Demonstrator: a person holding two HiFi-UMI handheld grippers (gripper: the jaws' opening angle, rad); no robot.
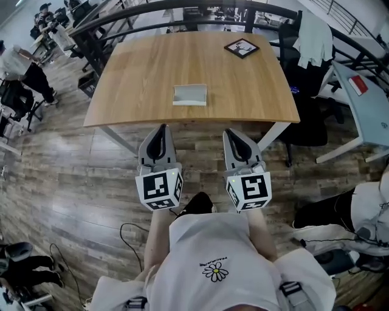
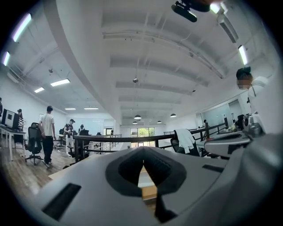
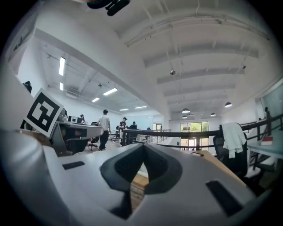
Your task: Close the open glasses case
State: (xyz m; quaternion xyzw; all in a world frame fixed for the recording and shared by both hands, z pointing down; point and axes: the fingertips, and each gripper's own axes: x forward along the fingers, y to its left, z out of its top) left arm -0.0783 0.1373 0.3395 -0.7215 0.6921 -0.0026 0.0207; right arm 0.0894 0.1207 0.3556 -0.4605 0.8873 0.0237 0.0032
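The open glasses case (image 1: 189,95), pale grey-white, lies near the middle front of the wooden table (image 1: 140,79) in the head view. Both grippers hang side by side in front of the table's near edge, apart from the case. My left gripper (image 1: 159,131) is shut with nothing in it, and its jaws meet in a point in the left gripper view (image 2: 143,163). My right gripper (image 1: 234,135) is also shut and empty, its jaws touching in the right gripper view (image 3: 142,161). The case shows only as a pale sliver between the left jaws.
A black square coaster with a picture (image 1: 241,48) lies at the table's far right. A dark office chair with a white garment (image 1: 310,42) stands to the right, and a black railing (image 1: 182,12) runs behind. People stand and sit at the far left (image 1: 21,67). A cable (image 1: 130,240) trails on the wooden floor.
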